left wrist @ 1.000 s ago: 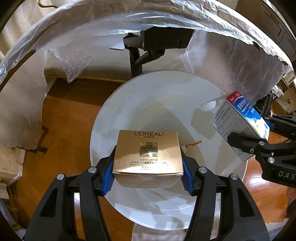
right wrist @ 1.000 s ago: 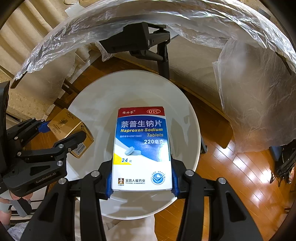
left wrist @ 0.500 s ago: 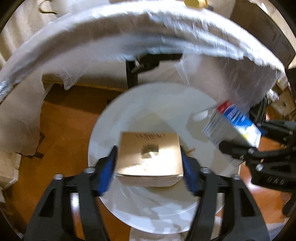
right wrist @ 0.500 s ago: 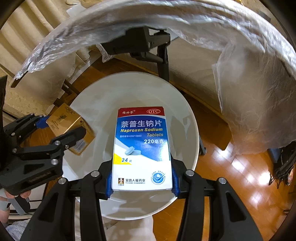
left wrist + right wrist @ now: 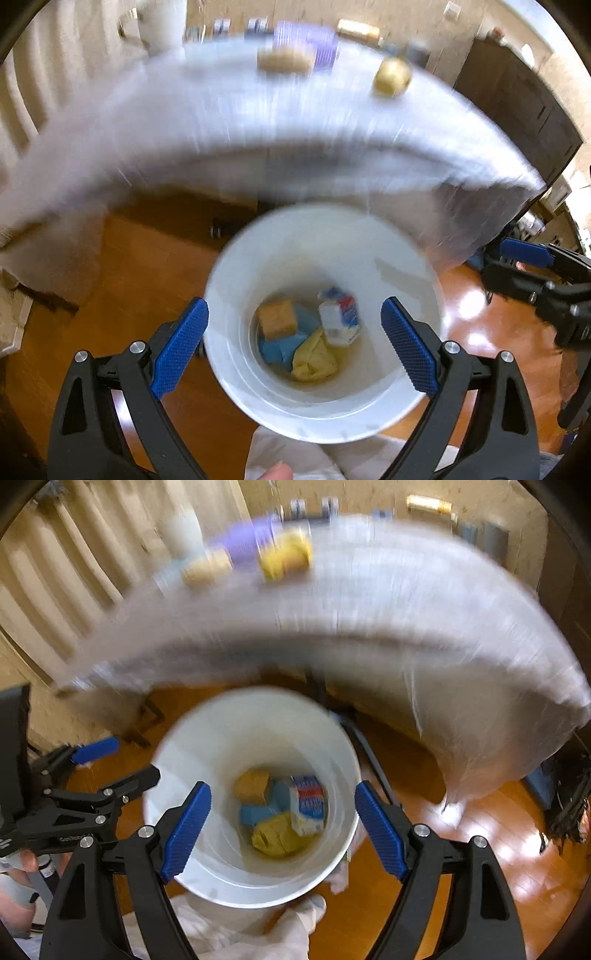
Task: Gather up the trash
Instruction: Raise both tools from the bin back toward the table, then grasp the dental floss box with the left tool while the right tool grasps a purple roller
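Note:
A white bucket (image 5: 325, 417) stands on the wooden floor below both grippers. At its bottom lie the gold cream box (image 5: 277, 319), the blue-and-white tablet box (image 5: 338, 319), a blue piece and a crumpled yellow piece (image 5: 314, 360). My left gripper (image 5: 293, 349) hangs above the bucket with its jaws opening and nothing between them. My right gripper (image 5: 282, 827) is also over the bucket (image 5: 221, 746), jaws opening and empty. The gold box (image 5: 253, 786) and tablet box (image 5: 308, 805) show in the right wrist view too. Each gripper appears at the edge of the other's view.
A table under clear plastic sheeting (image 5: 258, 129) stands behind the bucket, with blurred yellow (image 5: 391, 77) and purple (image 5: 306, 44) items on top. A white cloth (image 5: 236, 930) lies on the floor at the bucket's near side. Dark cabinets (image 5: 535, 103) stand at the right.
Both grippers let go of their boxes, which dropped to the bucket's bottom. Both jaws spread wide and both grippers rose, so the tabletop now shows.

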`<state>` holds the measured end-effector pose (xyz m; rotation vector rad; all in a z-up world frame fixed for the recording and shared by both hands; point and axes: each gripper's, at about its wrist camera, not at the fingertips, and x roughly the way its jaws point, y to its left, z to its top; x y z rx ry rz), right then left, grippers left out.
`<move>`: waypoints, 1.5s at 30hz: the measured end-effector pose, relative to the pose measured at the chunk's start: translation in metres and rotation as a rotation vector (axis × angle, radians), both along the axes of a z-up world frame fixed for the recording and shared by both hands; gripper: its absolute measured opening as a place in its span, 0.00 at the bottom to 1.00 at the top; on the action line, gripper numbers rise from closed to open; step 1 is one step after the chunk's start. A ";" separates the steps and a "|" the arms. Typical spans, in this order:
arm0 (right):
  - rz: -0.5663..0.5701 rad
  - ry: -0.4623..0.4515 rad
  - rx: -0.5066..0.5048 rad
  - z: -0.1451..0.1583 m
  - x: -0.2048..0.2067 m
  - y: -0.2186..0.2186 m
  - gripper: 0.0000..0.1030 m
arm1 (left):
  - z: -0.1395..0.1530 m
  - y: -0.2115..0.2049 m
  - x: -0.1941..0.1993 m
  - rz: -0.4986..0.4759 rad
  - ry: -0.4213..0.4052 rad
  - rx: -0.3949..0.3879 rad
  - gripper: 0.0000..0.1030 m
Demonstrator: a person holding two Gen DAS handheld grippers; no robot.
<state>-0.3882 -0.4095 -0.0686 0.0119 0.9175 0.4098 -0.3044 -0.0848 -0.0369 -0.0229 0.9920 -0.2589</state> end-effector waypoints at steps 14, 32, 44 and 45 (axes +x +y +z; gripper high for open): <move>-0.116 -0.452 0.125 0.158 0.026 0.003 0.96 | 0.152 0.056 0.034 0.175 -0.455 -0.026 0.99; -0.164 0.030 0.085 0.047 0.210 0.131 0.96 | 0.067 0.061 0.163 -0.121 -0.234 0.149 0.99; -0.133 0.118 0.089 0.024 0.258 0.134 0.70 | 0.043 0.052 0.215 -0.195 -0.164 0.151 0.91; -0.121 0.121 0.091 0.024 0.261 0.133 0.64 | 0.040 0.050 0.221 -0.210 -0.138 0.135 0.88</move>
